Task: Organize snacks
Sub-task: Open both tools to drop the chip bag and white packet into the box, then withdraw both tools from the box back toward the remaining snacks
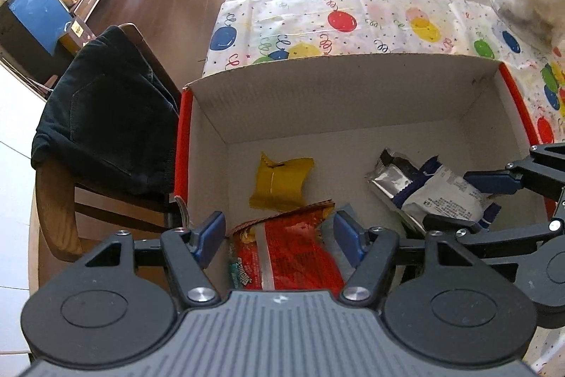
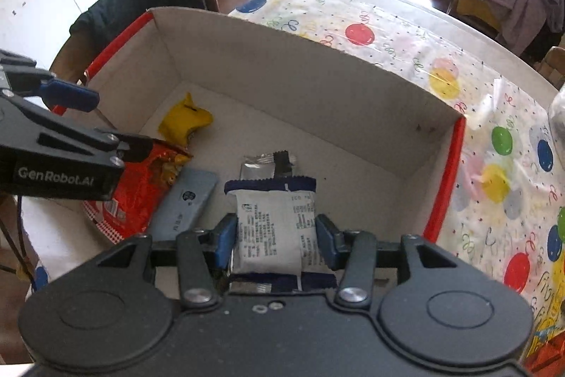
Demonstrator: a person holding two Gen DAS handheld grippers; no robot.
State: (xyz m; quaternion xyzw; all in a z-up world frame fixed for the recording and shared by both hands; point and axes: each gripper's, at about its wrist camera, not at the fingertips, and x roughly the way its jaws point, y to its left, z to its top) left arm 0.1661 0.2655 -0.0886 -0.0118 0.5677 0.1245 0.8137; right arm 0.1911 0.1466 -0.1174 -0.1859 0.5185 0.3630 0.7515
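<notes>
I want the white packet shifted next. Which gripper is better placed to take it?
The right gripper: its open jaws already straddle the white packet in the box. The left gripper hangs over the red snack bag.
</notes>
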